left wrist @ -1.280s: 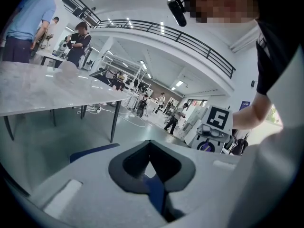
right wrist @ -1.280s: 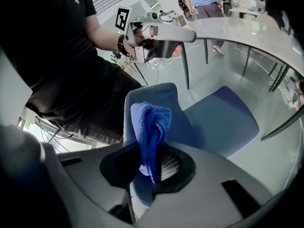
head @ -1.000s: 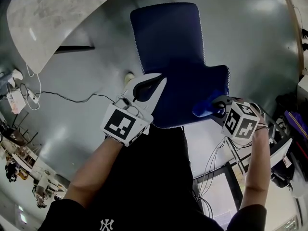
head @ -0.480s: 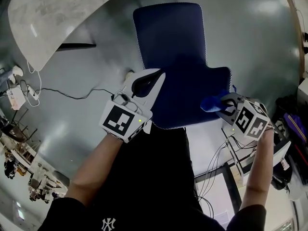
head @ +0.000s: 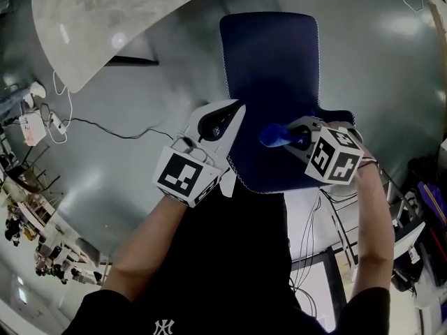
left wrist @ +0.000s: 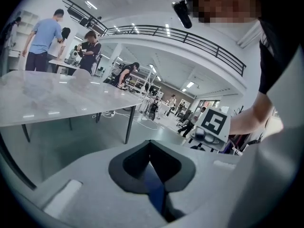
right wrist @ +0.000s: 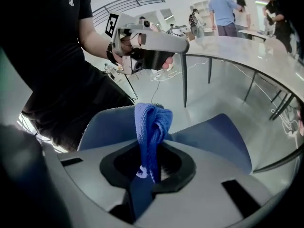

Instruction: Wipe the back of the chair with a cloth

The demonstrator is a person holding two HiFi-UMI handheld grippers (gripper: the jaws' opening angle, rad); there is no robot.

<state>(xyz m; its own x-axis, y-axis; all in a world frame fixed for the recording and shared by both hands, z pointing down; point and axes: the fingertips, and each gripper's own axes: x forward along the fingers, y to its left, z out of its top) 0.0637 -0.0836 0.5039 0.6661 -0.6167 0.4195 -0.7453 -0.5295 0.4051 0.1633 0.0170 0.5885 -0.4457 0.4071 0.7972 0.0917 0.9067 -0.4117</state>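
**Above the chair (head: pixel 271 61): cloth (head: pixel 272 135) clamped in the right gripper (head: pixel 292 135)**

Head view. Seen from overhead, the dark blue chair stands on a grey floor (head: pixel 391 68), with the pale marbled bench (head: pixel 91 19) at upper left. The left gripper (head: pixel 232 114) lies along the left edge of the chair's near, wider part, its tip at that edge. The right gripper reaches in from the right over the same part, its marker cube (head: pixel 332 160) facing up. A bunched blue cloth projects from its fingers toward the middle of the blue surface. Whether the cloth touches the fabric cannot be told from this angle.

Left gripper view. Its dark fingers (left wrist: pixel 135 163) meet at their tips, closed on a thin dark blue strip of the chair's colour that runs down between them. Beyond stand the bench on slim legs, the grey floor and, at right, the right gripper's cube in the person's hand. Several people stand in the hall far behind.

Right gripper view. Its fingers (right wrist: pixel 173 163) are closed on the cloth, which rises from them as a folded blue bundle. Lighter blue chair surfaces spread just behind it on both sides. The left gripper shows above, held in a hand, in front of the curved bench.
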